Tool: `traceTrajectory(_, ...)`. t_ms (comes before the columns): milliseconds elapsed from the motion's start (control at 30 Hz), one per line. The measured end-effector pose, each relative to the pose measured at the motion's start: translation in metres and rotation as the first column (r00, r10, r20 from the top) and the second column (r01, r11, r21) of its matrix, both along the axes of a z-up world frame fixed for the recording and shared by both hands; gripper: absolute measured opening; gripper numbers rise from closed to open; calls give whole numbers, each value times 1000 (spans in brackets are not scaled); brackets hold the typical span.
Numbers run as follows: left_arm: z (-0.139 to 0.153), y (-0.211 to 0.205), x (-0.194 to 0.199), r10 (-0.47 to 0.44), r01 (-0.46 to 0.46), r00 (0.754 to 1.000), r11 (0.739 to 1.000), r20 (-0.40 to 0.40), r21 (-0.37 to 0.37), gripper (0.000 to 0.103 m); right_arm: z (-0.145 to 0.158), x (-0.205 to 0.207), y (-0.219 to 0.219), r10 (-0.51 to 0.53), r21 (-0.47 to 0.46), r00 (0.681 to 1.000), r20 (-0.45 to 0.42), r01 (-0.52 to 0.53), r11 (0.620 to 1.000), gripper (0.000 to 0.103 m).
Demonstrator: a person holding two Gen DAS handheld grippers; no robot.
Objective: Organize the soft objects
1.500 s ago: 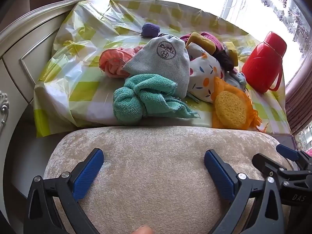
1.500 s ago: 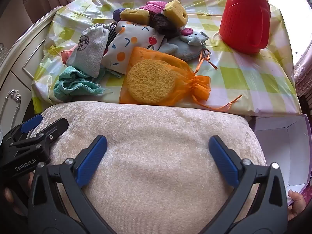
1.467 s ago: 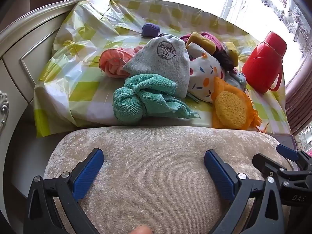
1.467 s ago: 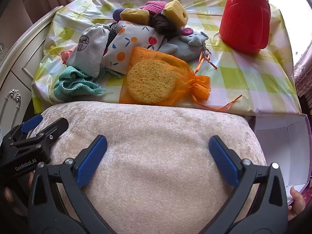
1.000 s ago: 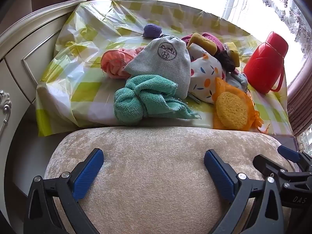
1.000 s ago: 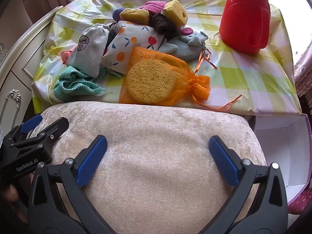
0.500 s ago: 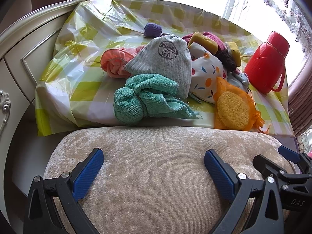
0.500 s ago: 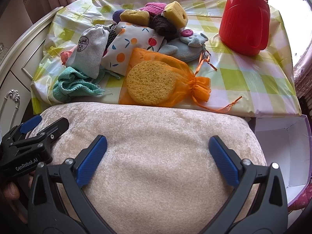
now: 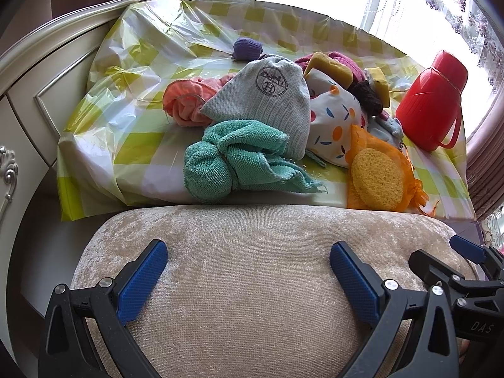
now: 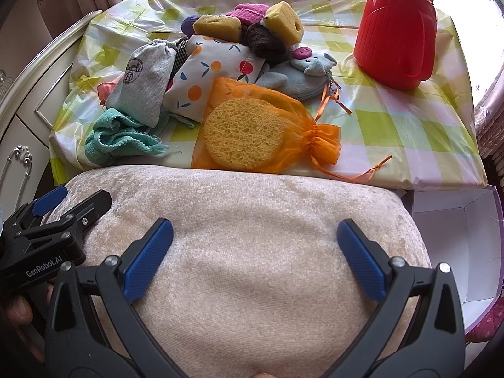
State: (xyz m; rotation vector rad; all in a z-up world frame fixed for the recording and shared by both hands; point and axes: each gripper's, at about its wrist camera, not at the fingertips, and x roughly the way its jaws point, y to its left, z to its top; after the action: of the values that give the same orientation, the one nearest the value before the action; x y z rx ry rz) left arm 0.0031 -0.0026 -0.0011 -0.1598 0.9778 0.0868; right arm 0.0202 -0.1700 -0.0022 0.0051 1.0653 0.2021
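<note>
With both my left tool (image 9: 249, 278) and right tool (image 10: 255, 256) spread wide and empty over the cushion (image 10: 245, 236), I should reach for the orange bag (image 10: 264, 129) at frame centre, pinching its gathered neck.

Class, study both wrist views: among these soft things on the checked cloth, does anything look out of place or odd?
Yes: the red plastic jug stands upright at the right of the cloth, hard among soft items. The teal towel lies knotted at the front edge, and the rest sit in a loose heap.
</note>
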Motion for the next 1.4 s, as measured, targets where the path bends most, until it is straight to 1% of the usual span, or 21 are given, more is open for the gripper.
traceTrajectory(1400, 1, 1, -3, 4, -4, 1000, 1000, 10, 0, 103, -1, 1, 2, 5, -6, 1000, -1, -5, 1000, 103)
